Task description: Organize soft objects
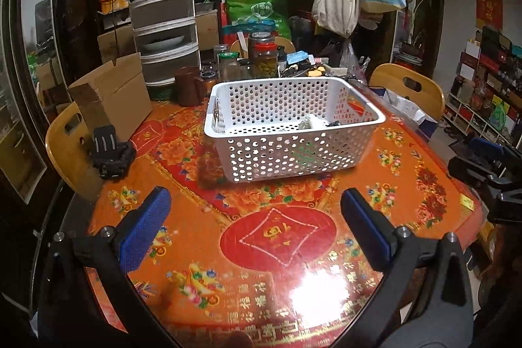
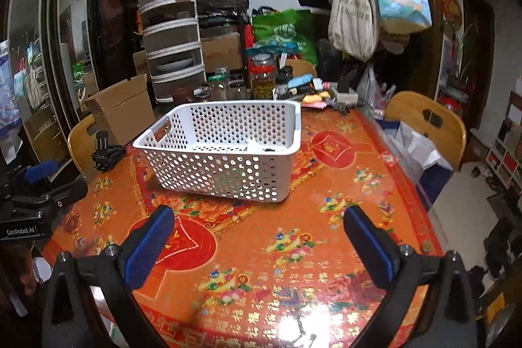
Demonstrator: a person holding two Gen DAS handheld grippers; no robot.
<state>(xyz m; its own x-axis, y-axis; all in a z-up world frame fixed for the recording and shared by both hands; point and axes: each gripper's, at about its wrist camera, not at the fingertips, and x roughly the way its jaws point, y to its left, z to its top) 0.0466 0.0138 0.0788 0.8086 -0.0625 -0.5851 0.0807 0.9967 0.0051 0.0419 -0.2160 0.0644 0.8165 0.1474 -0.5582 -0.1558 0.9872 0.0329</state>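
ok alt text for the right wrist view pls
A white perforated plastic basket sits on a round table with a glossy orange and red floral cover, a few small items lying inside. The open right gripper hovers empty in the foreground; jars and boxes crowd the far edge.

Your left tongs [image 1: 255, 225] and right tongs [image 2: 257, 242]: black frames, blue ribbed pads [image 2: 148, 247], silver screws; white "GenRobot.AI" lettering on left.

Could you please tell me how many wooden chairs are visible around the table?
3: one at the table's left edge, one at the right, one behind the jars at the far side. Others may be hidden.
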